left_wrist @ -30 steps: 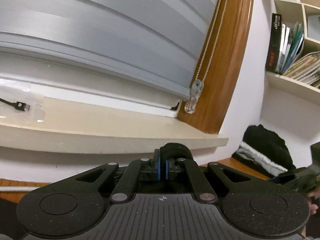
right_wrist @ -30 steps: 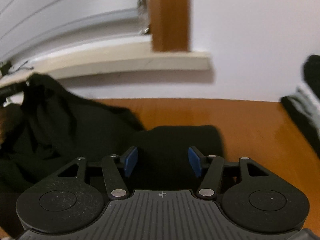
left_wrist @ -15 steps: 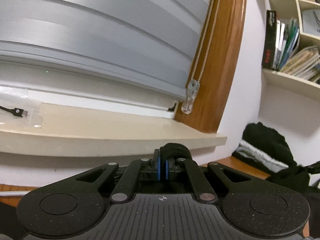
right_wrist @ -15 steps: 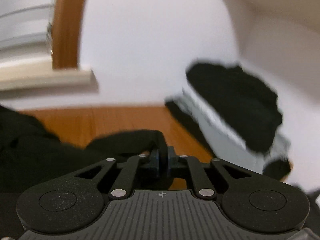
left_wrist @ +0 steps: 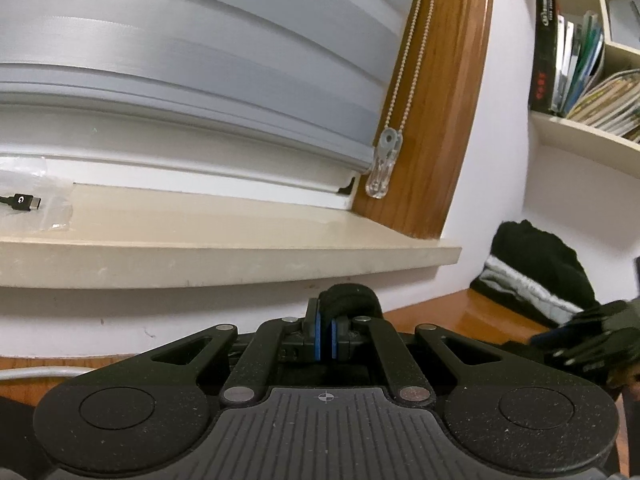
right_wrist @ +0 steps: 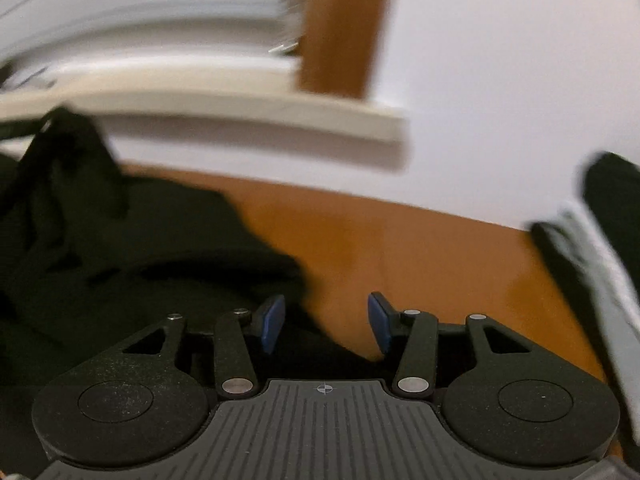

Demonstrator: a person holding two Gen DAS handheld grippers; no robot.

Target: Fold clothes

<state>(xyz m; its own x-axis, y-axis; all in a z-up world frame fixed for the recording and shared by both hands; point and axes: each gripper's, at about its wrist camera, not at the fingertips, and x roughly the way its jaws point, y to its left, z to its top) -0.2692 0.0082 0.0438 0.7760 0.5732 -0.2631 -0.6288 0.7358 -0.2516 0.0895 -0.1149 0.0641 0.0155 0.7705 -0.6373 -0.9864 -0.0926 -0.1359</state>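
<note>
In the left wrist view my left gripper (left_wrist: 325,336) is shut on a bunched fold of the black garment (left_wrist: 349,298), held up in front of the window sill. The right wrist view is blurred. There the black garment (right_wrist: 120,248) lies crumpled over the left part of the wooden table (right_wrist: 420,256), with a peak lifted at the far left. My right gripper (right_wrist: 326,324) hovers over the garment's right edge, its jaws opening; black cloth lies below the left pad and bare wood below the right, and neither pad presses on anything. That gripper also shows dimly in the left view (left_wrist: 576,340).
A beige window sill (left_wrist: 224,252) with a cable plug (left_wrist: 24,202) runs behind the table under grey blinds. A blind-cord weight (left_wrist: 382,164) hangs by the wooden frame. A folded black and grey pile (left_wrist: 536,276) sits at the right under a bookshelf (left_wrist: 580,60).
My right gripper closed on the garment's edge, swung right toward the folded pile, then came back left with its jaws apart and free of the cloth. The left gripper stayed shut on its fold.
</note>
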